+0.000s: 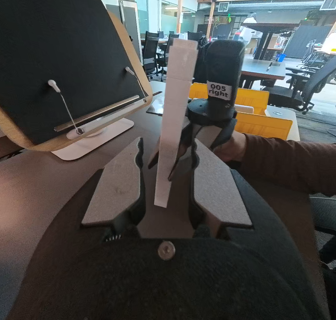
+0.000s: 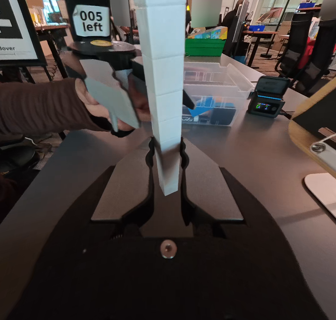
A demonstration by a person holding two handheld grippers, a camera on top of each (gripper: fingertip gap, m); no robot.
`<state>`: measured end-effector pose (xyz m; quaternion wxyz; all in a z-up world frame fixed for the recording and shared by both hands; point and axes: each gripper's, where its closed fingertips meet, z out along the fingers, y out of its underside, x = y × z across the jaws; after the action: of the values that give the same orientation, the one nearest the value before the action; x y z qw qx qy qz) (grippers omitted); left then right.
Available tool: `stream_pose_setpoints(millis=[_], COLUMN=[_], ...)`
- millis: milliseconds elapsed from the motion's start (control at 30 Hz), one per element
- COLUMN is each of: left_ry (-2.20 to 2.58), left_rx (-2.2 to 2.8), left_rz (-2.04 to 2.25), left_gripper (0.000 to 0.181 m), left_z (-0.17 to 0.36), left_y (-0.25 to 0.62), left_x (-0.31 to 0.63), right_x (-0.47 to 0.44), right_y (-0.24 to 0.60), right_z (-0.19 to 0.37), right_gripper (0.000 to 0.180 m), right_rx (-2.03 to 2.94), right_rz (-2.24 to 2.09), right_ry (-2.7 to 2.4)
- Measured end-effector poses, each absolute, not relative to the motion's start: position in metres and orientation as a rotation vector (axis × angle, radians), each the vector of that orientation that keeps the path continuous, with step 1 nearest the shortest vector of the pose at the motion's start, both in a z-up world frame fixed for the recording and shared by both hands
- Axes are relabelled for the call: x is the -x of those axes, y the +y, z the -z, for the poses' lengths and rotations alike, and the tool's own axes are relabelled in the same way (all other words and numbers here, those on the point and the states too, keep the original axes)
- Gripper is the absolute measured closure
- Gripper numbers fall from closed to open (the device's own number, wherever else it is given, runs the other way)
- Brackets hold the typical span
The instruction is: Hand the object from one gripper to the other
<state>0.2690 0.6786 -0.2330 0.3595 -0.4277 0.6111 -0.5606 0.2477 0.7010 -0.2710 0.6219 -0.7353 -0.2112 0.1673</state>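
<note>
A long white bar of stacked cubes (image 2: 163,74) stands nearly upright above the dark table (image 2: 245,147). My right gripper (image 2: 167,143) is shut on the bar's lower part, a little above its bottom end. In the left wrist view the bar (image 1: 174,111) leans slightly, with the right gripper (image 1: 160,172) clamped on it from behind. My left gripper (image 1: 168,143) is open, its grey pads (image 1: 118,183) on either side of the bar without touching it. In the right wrist view the left gripper (image 2: 163,114) straddles the bar's middle, jaws apart.
A wood-edged black book stand (image 1: 63,56) on a white base sits at the left of the table. Yellow bins (image 1: 258,122) lie behind. A clear plastic box (image 2: 218,85), a small device with a lit screen (image 2: 267,100) and a green bin (image 2: 203,47) stand beyond the bar. My hands' fingertips stand some 4 centimeters from each other.
</note>
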Motion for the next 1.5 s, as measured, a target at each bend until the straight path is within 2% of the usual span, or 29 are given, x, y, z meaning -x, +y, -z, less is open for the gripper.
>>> stream_pose_setpoints(millis=[100,167,200,300,400,467,767,833,900,1100,1267,1500], left_ry=[1.641,1.659,1.634,1.535,1.480,1.483,1.542,1.543,1.547,1.546,1.580,1.592], left_rx=[1.060,1.043,1.029,0.953,0.883,0.851,0.728,0.698,0.686,0.717,0.788,0.843], left_rz=[1.426,1.353,1.298,1.052,0.703,0.562,0.384,0.353,0.360,0.403,0.518,0.673], left_gripper=[0.161,0.162,0.162,0.162,0.162,0.162,0.162,0.162,0.162,0.161,0.148,0.142], left_z=[0.239,0.240,0.236,0.224,0.225,0.233,0.263,0.265,0.268,0.273,0.278,0.274], left_y=[0.672,0.676,0.682,0.707,0.735,0.741,0.717,0.712,0.708,0.710,0.712,0.711], left_x=[-0.275,-0.281,-0.285,-0.295,-0.305,-0.311,-0.322,-0.322,-0.322,-0.321,-0.315,-0.309], right_x=[-0.247,-0.255,-0.261,-0.275,-0.287,-0.293,-0.298,-0.296,-0.304,-0.309,-0.317,-0.316], right_y=[0.702,0.703,0.704,0.704,0.704,0.703,0.707,0.709,0.711,0.710,0.703,0.697], right_z=[0.275,0.276,0.275,0.267,0.257,0.249,0.247,0.253,0.259,0.262,0.254,0.247], right_gripper=[0.155,0.155,0.150,0.122,0.110,0.108,0.123,0.147,0.161,0.161,0.160,0.160], right_rx=[1.706,1.709,1.710,1.689,1.638,1.598,1.583,1.617,1.645,1.647,1.618,1.595], right_rz=[-0.336,-0.334,-0.341,-0.403,-0.440,-0.448,-0.421,-0.413,-0.355,-0.417,-0.359,-0.329], right_ry=[-0.503,-0.471,-0.438,-0.330,-0.235,-0.186,-0.127,-0.141,-0.114,-0.080,-0.115,-0.163])
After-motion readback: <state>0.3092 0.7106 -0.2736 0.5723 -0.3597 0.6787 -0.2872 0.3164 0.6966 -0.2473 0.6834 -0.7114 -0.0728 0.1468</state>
